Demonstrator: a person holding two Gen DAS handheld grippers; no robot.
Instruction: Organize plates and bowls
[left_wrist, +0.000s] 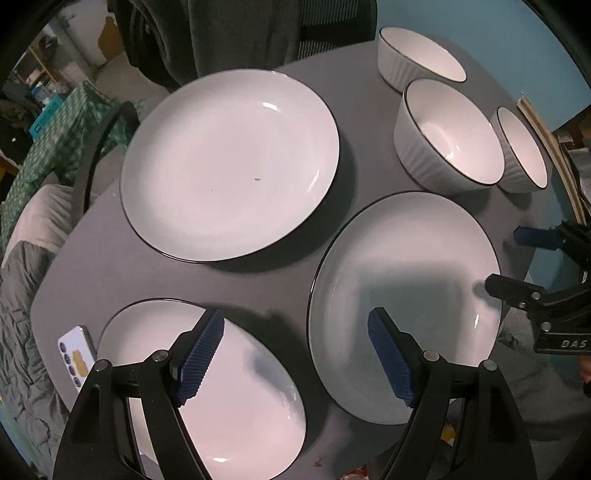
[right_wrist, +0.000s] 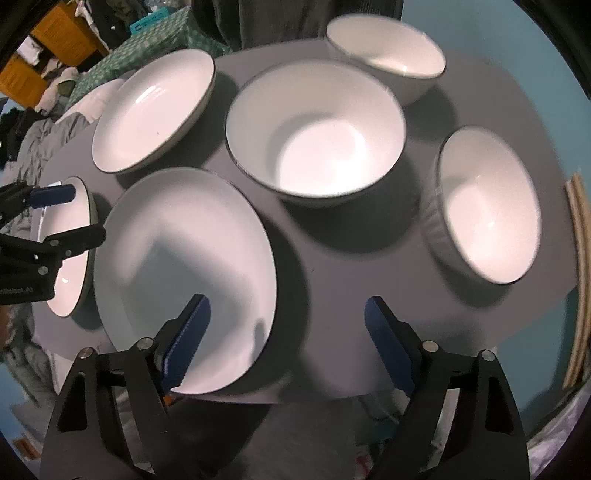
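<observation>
Three white plates with dark rims lie on the grey table (left_wrist: 365, 122): a far plate (left_wrist: 229, 166), a right plate (left_wrist: 402, 306) and a near-left plate (left_wrist: 221, 398). Three white ribbed bowls (left_wrist: 447, 133) stand upright at the back right. My left gripper (left_wrist: 295, 354) is open, one finger over the near-left plate, the other over the right plate. My right gripper (right_wrist: 288, 343) is open and holds nothing. Its left finger hangs over the right plate (right_wrist: 184, 258), whose rim lies between the jaws, and its right finger is over bare table.
A phone (left_wrist: 75, 354) lies at the table's left edge beside the near-left plate. Wooden sticks (left_wrist: 535, 122) lie beyond the right edge. A green patterned box (left_wrist: 70, 125) and bedding sit to the left, and a dark chair back (left_wrist: 325, 33) stands behind the table.
</observation>
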